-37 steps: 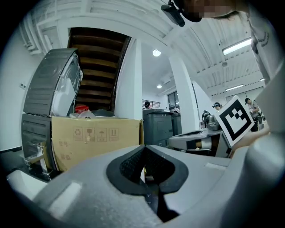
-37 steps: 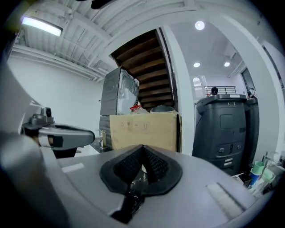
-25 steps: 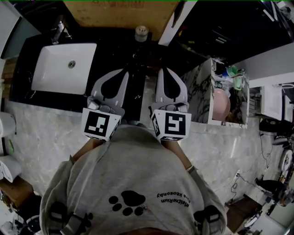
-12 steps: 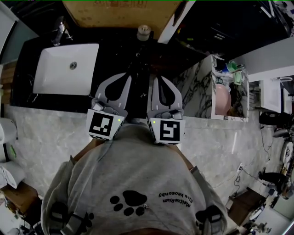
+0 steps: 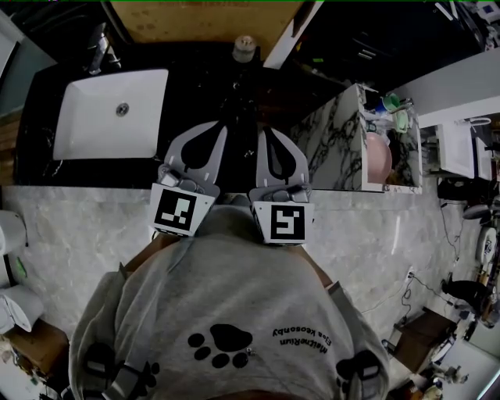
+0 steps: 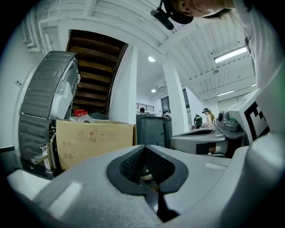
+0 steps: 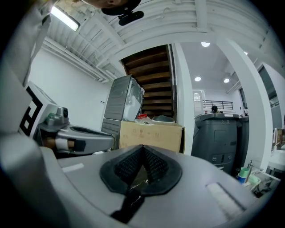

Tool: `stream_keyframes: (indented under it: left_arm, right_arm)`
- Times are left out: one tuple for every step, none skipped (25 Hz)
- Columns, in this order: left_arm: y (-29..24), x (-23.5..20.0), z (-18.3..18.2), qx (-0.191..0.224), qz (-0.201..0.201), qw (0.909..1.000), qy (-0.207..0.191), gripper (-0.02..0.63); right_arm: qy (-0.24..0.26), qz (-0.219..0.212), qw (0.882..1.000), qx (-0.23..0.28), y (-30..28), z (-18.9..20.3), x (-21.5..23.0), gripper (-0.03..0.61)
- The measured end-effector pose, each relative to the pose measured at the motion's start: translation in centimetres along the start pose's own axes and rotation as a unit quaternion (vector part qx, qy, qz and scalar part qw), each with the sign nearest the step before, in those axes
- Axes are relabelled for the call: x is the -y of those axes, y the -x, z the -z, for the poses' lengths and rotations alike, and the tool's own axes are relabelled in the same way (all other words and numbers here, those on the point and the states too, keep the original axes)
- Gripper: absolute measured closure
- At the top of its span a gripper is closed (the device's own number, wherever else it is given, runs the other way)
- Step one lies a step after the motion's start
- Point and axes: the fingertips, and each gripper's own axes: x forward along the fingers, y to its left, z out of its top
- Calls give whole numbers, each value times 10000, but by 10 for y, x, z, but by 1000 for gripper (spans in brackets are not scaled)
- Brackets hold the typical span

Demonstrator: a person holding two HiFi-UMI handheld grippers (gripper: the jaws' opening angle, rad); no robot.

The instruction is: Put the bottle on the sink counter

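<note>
In the head view a small bottle point(image 5: 244, 48) with a pale cap stands at the back of the black sink counter point(image 5: 195, 86), just right of the white basin point(image 5: 109, 113). My left gripper point(image 5: 216, 127) and right gripper point(image 5: 264, 131) hover side by side over the counter's front part and point toward the bottle, well short of it. Both are shut with nothing between the jaws. The left gripper view shows my left gripper point(image 6: 144, 150) with its jaws closed together, and the right gripper view shows my right gripper point(image 7: 142, 149) the same way. The bottle is hidden in both gripper views.
A faucet point(image 5: 98, 43) stands behind the basin. A cardboard box point(image 5: 195, 19) sits behind the counter. To the right is a marble-sided stand point(image 5: 336, 148) with a pink bowl point(image 5: 377, 173) and green items point(image 5: 397, 109). Grey bins point(image 7: 218, 138) and a grey appliance point(image 6: 46, 111) stand beyond.
The right gripper has shifted left, closer to the left one, and both sit slightly nearer my body. Both stayed shut and empty.
</note>
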Motion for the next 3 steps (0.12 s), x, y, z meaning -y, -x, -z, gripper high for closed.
stream_keyframes:
  left_arm:
    - [3,0,1,12,13,10000,-9,611]
    - [6,-1,1,24,25,10000,-19,611]
    - [8,-1,2,37,36,10000,-28,611]
  right_arm:
    - [9,2,10000,9,1,0,-3,578]
    - [18,4,10000,19,2,1,-6,578]
    - [27,7,10000,30,2,1,-9,578]
